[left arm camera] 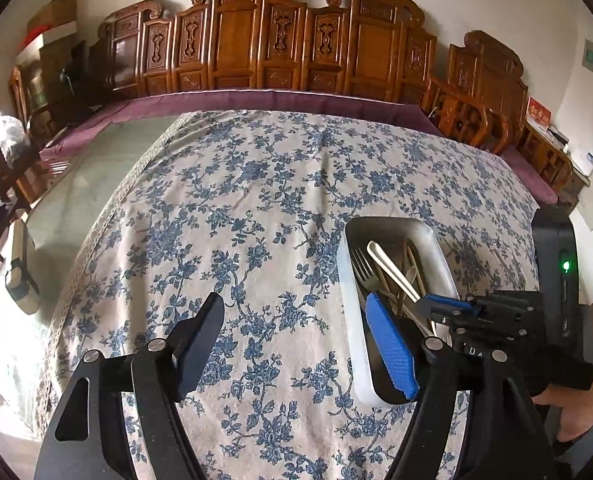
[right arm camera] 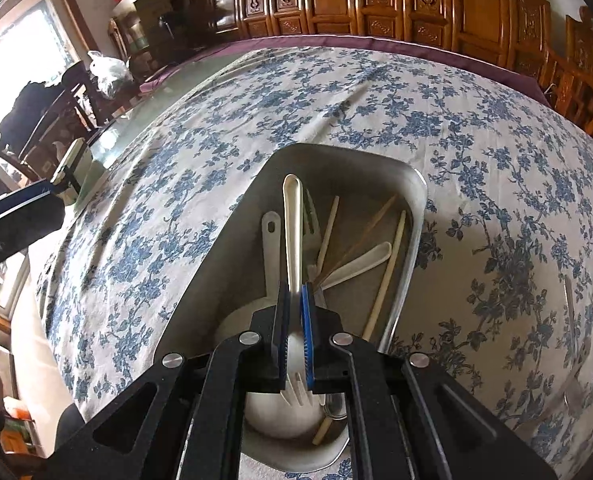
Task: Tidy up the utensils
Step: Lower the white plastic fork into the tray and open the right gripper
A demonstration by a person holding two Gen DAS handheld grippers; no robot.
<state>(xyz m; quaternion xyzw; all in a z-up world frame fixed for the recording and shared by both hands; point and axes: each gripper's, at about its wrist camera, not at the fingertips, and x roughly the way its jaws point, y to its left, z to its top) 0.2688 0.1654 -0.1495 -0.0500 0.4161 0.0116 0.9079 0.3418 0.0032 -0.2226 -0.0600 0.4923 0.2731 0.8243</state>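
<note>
A metal tray sits on the blue-flowered tablecloth. It holds a white ladle, a white spoon, chopsticks and a metal fork. My right gripper is shut on a white plastic fork over the tray. The fork's handle points away and its tines show behind the pads. In the left wrist view the right gripper holds that fork above the tray. My left gripper stands open and empty just left of the tray.
A metal utensil lies on the cloth right of the tray. A phone-like device rests on the bare glass at the table's left edge. Carved wooden chairs line the far side. A hand grips the right tool.
</note>
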